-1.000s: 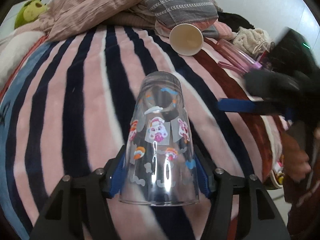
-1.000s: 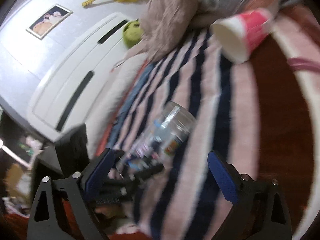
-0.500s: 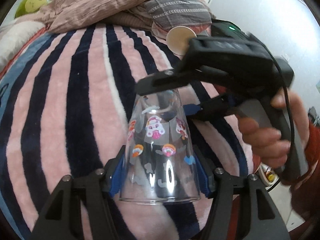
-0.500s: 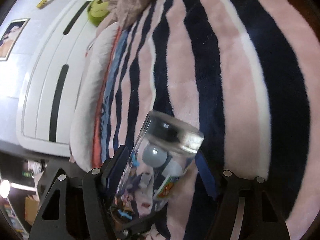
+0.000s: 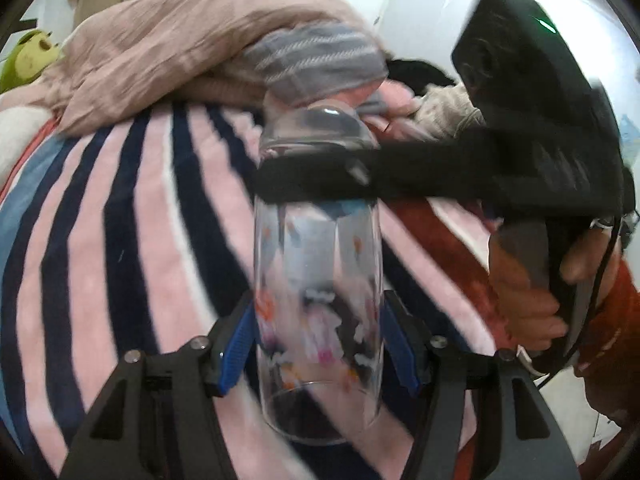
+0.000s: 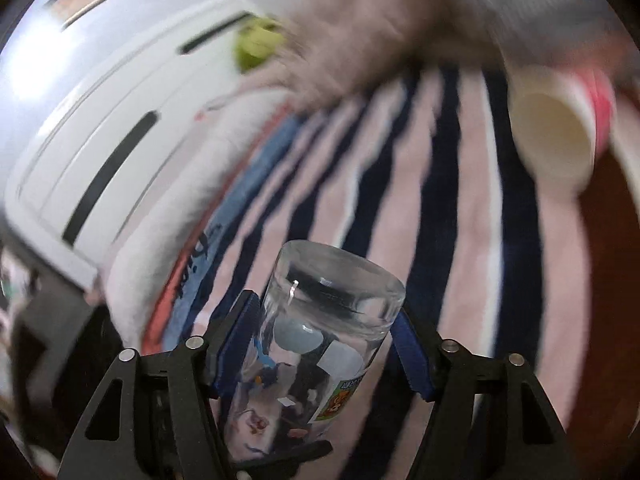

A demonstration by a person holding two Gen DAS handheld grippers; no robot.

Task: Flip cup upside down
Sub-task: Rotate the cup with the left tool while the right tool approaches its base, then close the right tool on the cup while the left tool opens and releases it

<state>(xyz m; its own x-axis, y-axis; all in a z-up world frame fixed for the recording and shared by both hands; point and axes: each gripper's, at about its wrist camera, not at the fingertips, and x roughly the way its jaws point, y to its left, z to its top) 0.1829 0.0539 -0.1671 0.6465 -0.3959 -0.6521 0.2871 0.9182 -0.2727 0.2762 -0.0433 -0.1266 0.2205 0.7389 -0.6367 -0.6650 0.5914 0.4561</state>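
A clear glass cup with cartoon stickers (image 5: 318, 280) is held above the striped blanket, its thick base pointing away from the left camera. My left gripper (image 5: 319, 344) is shut on the cup near its open rim. My right gripper (image 6: 326, 350) is shut on the same cup (image 6: 320, 340) near its thick base. In the left wrist view the right gripper's black finger (image 5: 320, 178) crosses the cup just below the base. Both views are motion-blurred.
A pink, white and navy striped blanket (image 5: 120, 240) covers the bed. A paper cup (image 6: 556, 136) with a red band lies on its side at the far right. Heaped bedding (image 5: 192, 48) and a green plush toy (image 5: 28, 56) lie behind. A white wardrobe (image 6: 100, 120) stands left.
My right gripper came in from the right and closed on the cup's base end. The cup, held by both grippers, has lifted and tilted, and both cameras are swinging.
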